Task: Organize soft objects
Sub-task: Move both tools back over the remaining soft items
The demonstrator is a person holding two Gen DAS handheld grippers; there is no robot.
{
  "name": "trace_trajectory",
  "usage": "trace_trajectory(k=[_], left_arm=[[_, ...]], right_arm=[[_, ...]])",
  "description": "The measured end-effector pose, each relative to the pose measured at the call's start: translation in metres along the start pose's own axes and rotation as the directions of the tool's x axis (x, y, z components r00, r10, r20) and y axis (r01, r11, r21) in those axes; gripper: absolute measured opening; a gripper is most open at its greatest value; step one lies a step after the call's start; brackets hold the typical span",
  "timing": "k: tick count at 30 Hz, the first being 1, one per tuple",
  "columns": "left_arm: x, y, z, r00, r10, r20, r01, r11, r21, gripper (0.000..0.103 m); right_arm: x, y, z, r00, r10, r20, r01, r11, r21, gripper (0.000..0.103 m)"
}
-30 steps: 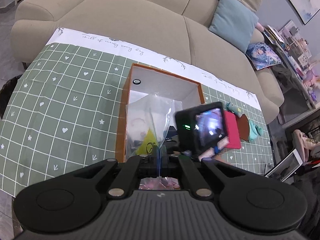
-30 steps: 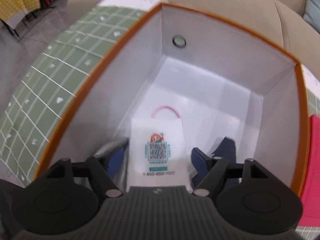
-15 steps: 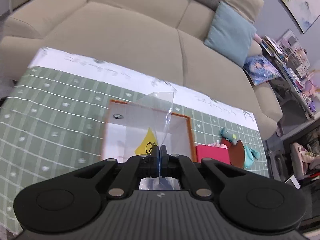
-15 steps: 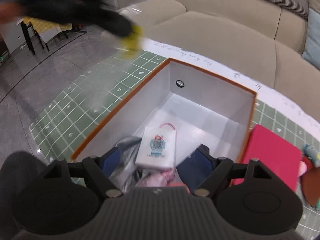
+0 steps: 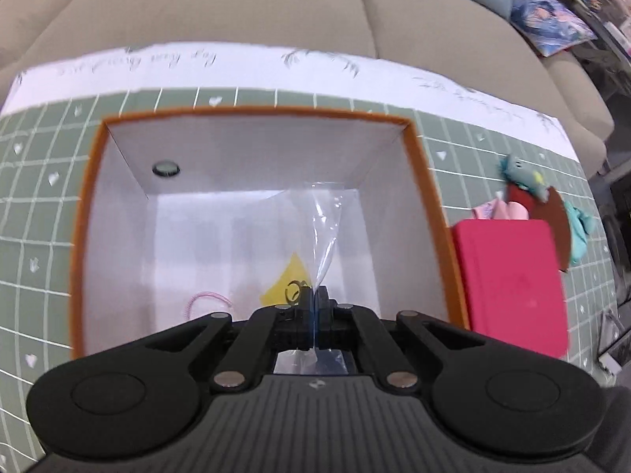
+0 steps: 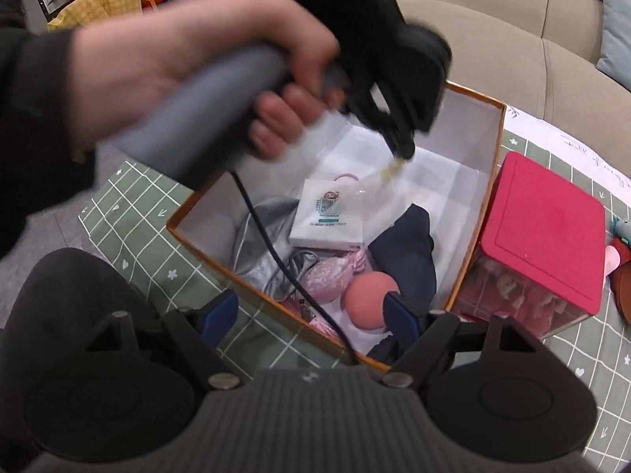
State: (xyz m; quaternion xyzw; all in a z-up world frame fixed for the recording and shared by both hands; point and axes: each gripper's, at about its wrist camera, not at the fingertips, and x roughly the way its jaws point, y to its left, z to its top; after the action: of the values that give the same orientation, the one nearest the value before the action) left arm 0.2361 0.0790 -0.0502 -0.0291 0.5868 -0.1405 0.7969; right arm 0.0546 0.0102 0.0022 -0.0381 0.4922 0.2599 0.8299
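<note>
My left gripper (image 5: 314, 301) is shut on a clear plastic bag (image 5: 321, 228) with a yellow label and holds it over the orange-rimmed white box (image 5: 424, 181). In the right wrist view the left gripper (image 6: 402, 146) hangs over the box (image 6: 489, 165) with the bag (image 6: 378, 181) trailing from it. The box holds a white pouch (image 6: 329, 216), grey fabric (image 6: 260, 228), a dark blue cloth (image 6: 410, 248), a pink item (image 6: 331, 276) and a peach ball (image 6: 370, 295). My right gripper (image 6: 307, 311) is open and empty above the box's near edge.
A red-lidded clear container (image 6: 540, 236) stands right of the box, also in the left wrist view (image 5: 512, 280). Plush toys (image 5: 552, 205) lie beyond it. The green checked tablecloth (image 5: 39, 236) covers the table. A beige sofa (image 5: 276, 4) lies behind.
My left gripper has carried the clear bag down and forward over the box. My right gripper has pulled back and up out of the box, leaving the white pouch inside.
</note>
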Motion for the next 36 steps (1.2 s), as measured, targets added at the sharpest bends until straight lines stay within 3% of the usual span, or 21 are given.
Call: trace_trajectory(k=[4, 7, 9, 11, 13, 14, 18, 23, 27, 30, 36], left_arm=[[0.019, 0.001, -0.001, 0.999, 0.018, -0.037, -0.019, 1.0, -0.006, 0.0], [0.031, 0.004, 0.001, 0.997, 0.021, -0.073, -0.024, 0.999, -0.047, 0.01], [0.035, 0.007, 0.0, 0.995, 0.0, -0.097, -0.007, 0.998, -0.068, 0.025], [0.034, 0.009, 0.0, 0.994, -0.025, -0.103, 0.018, 0.997, -0.073, 0.068], [0.026, 0.01, -0.001, 0.998, -0.026, -0.053, 0.022, 0.997, -0.072, 0.084], [0.021, 0.01, -0.001, 1.0, -0.011, -0.029, 0.009, 0.998, -0.067, 0.087], [0.008, 0.008, 0.002, 0.995, 0.09, -0.03, -0.092, 0.994, -0.05, 0.088], [-0.012, 0.004, 0.007, 0.992, 0.123, -0.008, -0.123, 0.991, -0.05, 0.088], [-0.021, -0.001, 0.012, 0.992, 0.111, -0.055, -0.114, 0.992, -0.049, 0.088], [-0.027, -0.006, 0.014, 0.995, 0.063, -0.076, -0.066, 0.997, -0.032, 0.088], [-0.059, -0.02, 0.017, 0.999, 0.016, -0.033, -0.017, 0.999, -0.032, 0.088]], right_arm=[[-0.006, 0.0, -0.002, 1.0, 0.003, 0.025, -0.003, 1.0, 0.002, 0.08], [-0.009, -0.004, -0.003, 1.0, -0.012, 0.026, 0.012, 1.0, 0.022, 0.08], [-0.009, -0.009, -0.005, 1.0, -0.028, 0.003, 0.028, 0.998, 0.049, 0.08], [-0.01, -0.014, -0.006, 1.0, -0.031, 0.002, 0.03, 0.997, 0.071, 0.08], [-0.011, -0.019, -0.007, 1.0, -0.025, 0.01, 0.024, 0.996, 0.084, 0.079], [-0.012, -0.02, -0.007, 1.0, -0.022, 0.013, 0.021, 0.996, 0.088, 0.079], [-0.015, -0.02, -0.008, 1.0, -0.017, 0.02, 0.015, 0.995, 0.094, 0.079], [-0.019, -0.02, -0.009, 0.999, -0.002, 0.034, -0.002, 0.994, 0.107, 0.079], [-0.022, -0.021, -0.01, 0.999, -0.003, 0.042, -0.002, 0.994, 0.109, 0.079], [-0.024, -0.022, -0.011, 0.999, 0.006, 0.052, -0.012, 0.993, 0.117, 0.079], [-0.034, -0.029, -0.014, 0.997, 0.023, 0.076, -0.033, 0.99, 0.135, 0.079]])
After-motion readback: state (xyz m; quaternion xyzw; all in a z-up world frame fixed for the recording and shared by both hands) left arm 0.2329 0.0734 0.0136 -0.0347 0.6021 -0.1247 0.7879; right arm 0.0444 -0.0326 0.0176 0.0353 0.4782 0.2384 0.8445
